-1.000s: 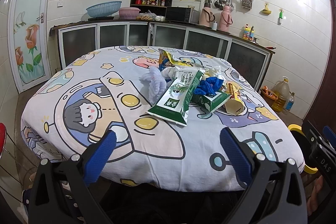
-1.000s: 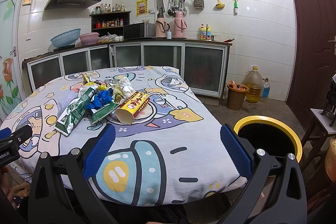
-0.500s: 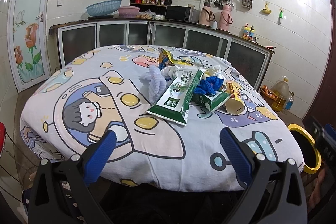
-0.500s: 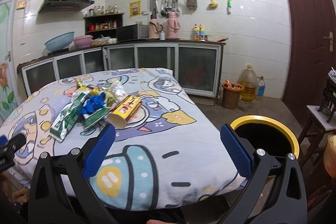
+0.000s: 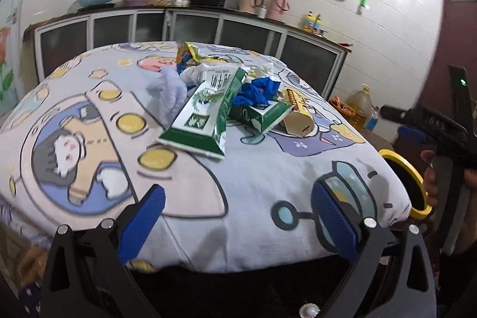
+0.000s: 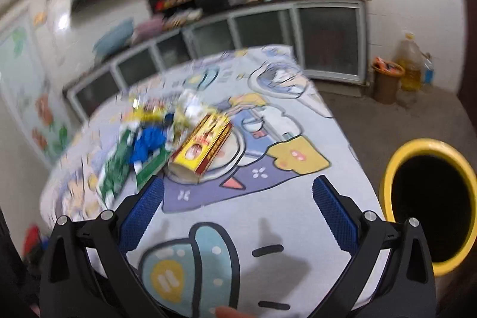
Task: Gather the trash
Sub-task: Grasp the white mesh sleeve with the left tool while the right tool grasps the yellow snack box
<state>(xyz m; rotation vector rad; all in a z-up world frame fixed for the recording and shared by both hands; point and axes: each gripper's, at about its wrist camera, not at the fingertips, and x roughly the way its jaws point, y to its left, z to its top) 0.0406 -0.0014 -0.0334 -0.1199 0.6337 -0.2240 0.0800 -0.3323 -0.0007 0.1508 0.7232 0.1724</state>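
Lying in a heap near the middle of the desk (image 5: 253,192) is the trash: a green and white carton (image 5: 205,112), a blue glove (image 5: 258,93) and a yellow box (image 6: 202,148). The left gripper (image 5: 238,216) hangs at the near edge, fingers spread wide, holding nothing, with the heap well ahead of it. The right gripper (image 6: 238,210) is spread wide too, over the cloth, and the yellow box lies just ahead to its left. A yellow bin (image 6: 429,213) stands beside the desk, on its right.
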